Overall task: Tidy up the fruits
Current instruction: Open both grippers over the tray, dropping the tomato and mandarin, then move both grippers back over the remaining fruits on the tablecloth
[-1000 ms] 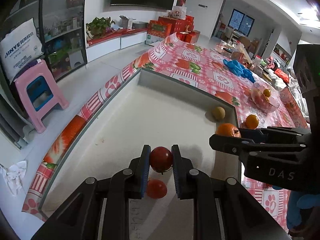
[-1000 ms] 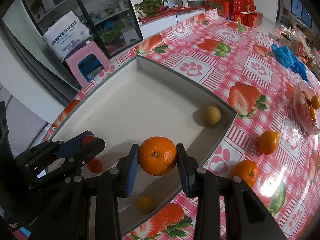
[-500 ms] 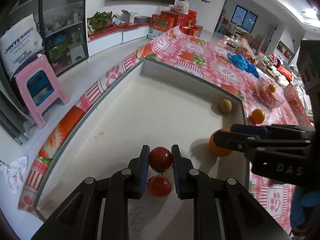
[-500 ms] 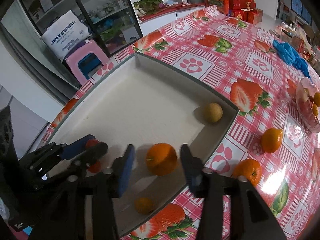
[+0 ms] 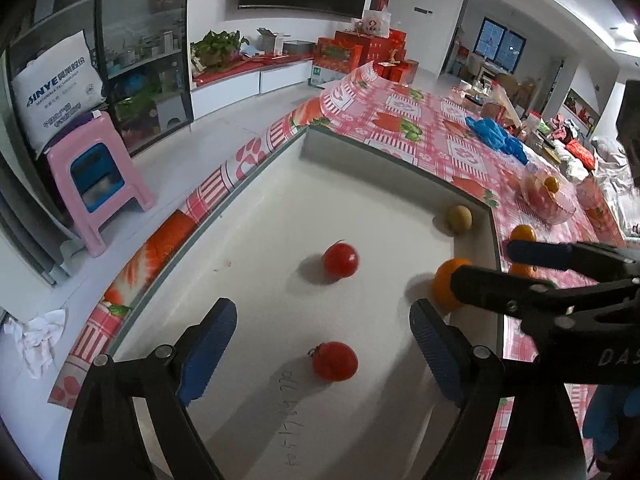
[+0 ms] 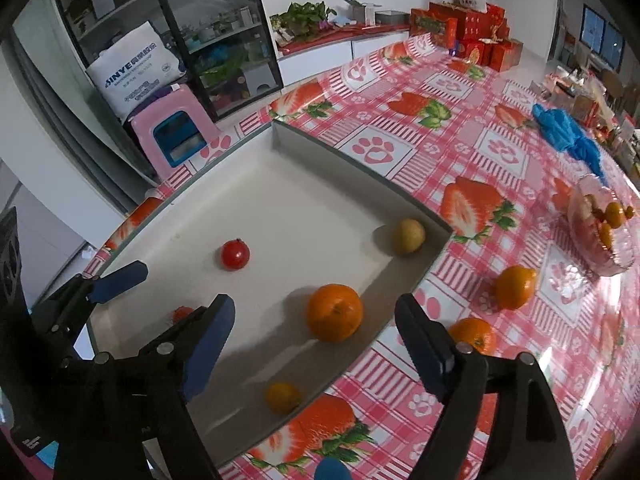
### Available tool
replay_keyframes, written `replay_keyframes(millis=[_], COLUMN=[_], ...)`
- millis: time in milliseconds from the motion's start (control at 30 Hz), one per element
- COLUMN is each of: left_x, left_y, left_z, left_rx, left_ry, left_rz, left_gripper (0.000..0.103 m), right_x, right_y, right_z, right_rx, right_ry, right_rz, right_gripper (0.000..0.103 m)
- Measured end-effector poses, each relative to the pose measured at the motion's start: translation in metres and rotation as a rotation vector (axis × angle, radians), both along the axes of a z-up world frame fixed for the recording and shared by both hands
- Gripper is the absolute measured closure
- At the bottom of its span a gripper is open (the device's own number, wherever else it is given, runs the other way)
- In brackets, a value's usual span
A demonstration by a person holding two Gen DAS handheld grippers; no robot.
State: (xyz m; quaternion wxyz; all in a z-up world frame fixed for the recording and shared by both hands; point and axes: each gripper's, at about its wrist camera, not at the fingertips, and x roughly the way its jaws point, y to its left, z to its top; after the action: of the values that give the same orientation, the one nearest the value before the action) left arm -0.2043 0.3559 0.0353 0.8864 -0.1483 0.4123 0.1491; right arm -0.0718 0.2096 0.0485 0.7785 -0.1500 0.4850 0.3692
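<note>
A white tray with a grey wall [image 5: 400,156] [image 6: 360,164] lies on the strawberry tablecloth. My left gripper [image 5: 322,340] hangs over its near end, jaws opening wide, nothing between the pads. Two red tomatoes lie loose on the tray floor, one beyond the fingers [image 5: 340,260] [image 6: 235,255] and one under them [image 5: 334,361]. My right gripper [image 6: 315,308] is opening too, and a big orange [image 6: 334,312] [image 5: 442,284] rests on the tray floor below its jaws, untouched. A yellowish fruit [image 6: 408,236] sits in the far corner, a small orange [image 6: 282,398] by the near wall.
Two oranges [image 6: 514,287] [image 6: 472,334] lie on the tablecloth right of the tray. A glass bowl [image 6: 600,236] with fruit stands further right, a blue bag [image 6: 568,136] behind it. A pink stool [image 5: 96,176] stands on the floor left of the table.
Both grippers have opened. The tomato left my left gripper and now lies farther out on the tray. The orange dropped from my right gripper onto the tray floor.
</note>
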Motion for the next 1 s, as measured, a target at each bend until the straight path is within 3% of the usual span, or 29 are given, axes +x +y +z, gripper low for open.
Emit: replay_keyframes(millis=[133,567,1000], left_x=[-0.002,0.001,0.024], left_y=[-0.007,-0.040,-0.113], left_z=[0.001,0.025,0.044], left_rx=[0.010,0.075,0.137], left_ry=[0.011,0.007,0.026], left_rz=[-0.010,-0.064,-0.202], left_gripper=[0.014,0.014,0.014], right_x=[0.000,0.017,0.043], right_y=[-0.011,-0.073,-0.187], right_z=[0.006,0.010,-0.015], right_rx=[0.008,0.063,0.091], right_ry=[-0.032,-0.007,0.049], right_rz=[-0.016,-0.135,-0.360], right_gripper=[0.000,0.000,0.000])
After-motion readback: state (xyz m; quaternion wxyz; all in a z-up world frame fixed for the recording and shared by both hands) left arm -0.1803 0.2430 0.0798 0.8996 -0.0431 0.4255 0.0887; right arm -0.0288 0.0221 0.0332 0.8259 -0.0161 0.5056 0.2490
